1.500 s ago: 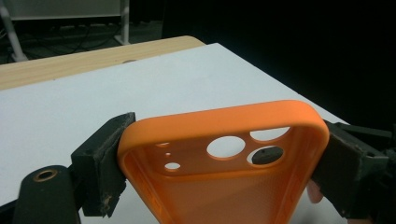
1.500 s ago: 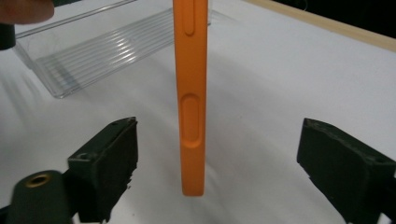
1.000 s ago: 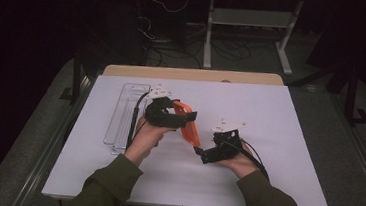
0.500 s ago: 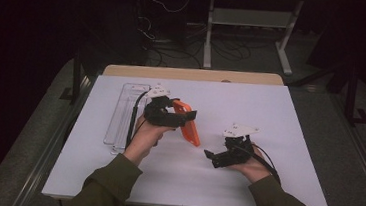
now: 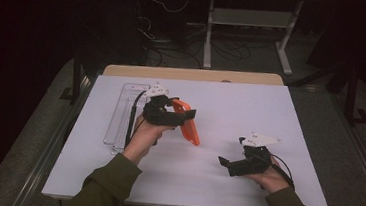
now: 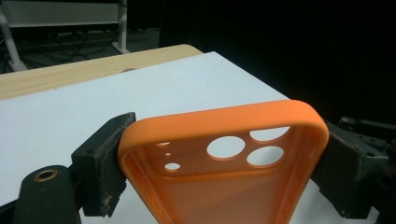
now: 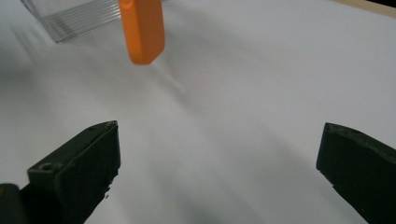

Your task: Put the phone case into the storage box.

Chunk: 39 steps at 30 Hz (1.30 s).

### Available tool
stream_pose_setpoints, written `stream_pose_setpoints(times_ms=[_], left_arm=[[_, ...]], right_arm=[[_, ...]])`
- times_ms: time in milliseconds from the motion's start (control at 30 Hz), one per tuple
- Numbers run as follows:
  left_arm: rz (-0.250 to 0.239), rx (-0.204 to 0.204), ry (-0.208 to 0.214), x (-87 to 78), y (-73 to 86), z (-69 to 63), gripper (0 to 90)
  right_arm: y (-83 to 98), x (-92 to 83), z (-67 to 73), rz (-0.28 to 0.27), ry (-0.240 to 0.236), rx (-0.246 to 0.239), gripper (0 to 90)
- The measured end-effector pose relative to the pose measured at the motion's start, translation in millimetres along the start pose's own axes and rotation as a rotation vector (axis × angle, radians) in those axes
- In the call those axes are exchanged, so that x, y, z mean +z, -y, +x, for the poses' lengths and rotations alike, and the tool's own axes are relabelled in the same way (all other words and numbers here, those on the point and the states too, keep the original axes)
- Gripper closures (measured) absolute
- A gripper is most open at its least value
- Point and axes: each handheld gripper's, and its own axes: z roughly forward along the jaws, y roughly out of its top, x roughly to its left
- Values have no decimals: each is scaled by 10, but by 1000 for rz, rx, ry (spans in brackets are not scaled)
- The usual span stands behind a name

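Observation:
An orange phone case (image 5: pixel 189 124) hangs above the white table, held across its width by my left gripper (image 5: pixel 179 113). In the left gripper view the case (image 6: pixel 224 168) shows its camera holes, with a black jaw pressed on each side. My right gripper (image 5: pixel 226 163) stands low over the table toward the front right, well apart from the case. Its jaws are wide apart with nothing between them, and the right gripper view has the case's lower end (image 7: pixel 142 30) hanging farther off.
A clear plastic tray (image 5: pixel 122 115) lies on the white table's (image 5: pixel 250 109) left part, just behind my left hand; its ribbed edge (image 7: pixel 79 18) shows in the right gripper view. A wooden strip (image 5: pixel 193 75) runs along the far edge. Dark floor, cables and a metal stand lie beyond.
My right gripper has pulled back from the case toward the front right of the table. The left gripper keeps holding the case in about the same place.

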Motion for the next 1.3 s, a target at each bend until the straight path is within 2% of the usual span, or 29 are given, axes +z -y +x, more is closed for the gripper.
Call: stream_pose_setpoints(times_ms=[200,333,500,633,767,1000,1300], left_arm=[[-7,0,2,-24,-15,13,146],[-11,2,0,-27,-23,16,146],[-19,10,1,-44,-45,25,146],[-17,18,-2,-55,-68,35,146],[-12,19,-5,-74,-102,59,146],[-33,19,-22,-114,-156,132,146],[-18,38,-23,-135,-265,193,146]], right_arm=[[118,-63,24,2,27,-12,0],[194,-83,47,4,46,6,0],[263,-77,85,34,41,-7,0],[267,-63,89,41,45,-20,0],[272,-61,100,53,42,-12,0],[260,-64,113,49,45,-21,0],[254,-61,114,42,49,-20,0]])
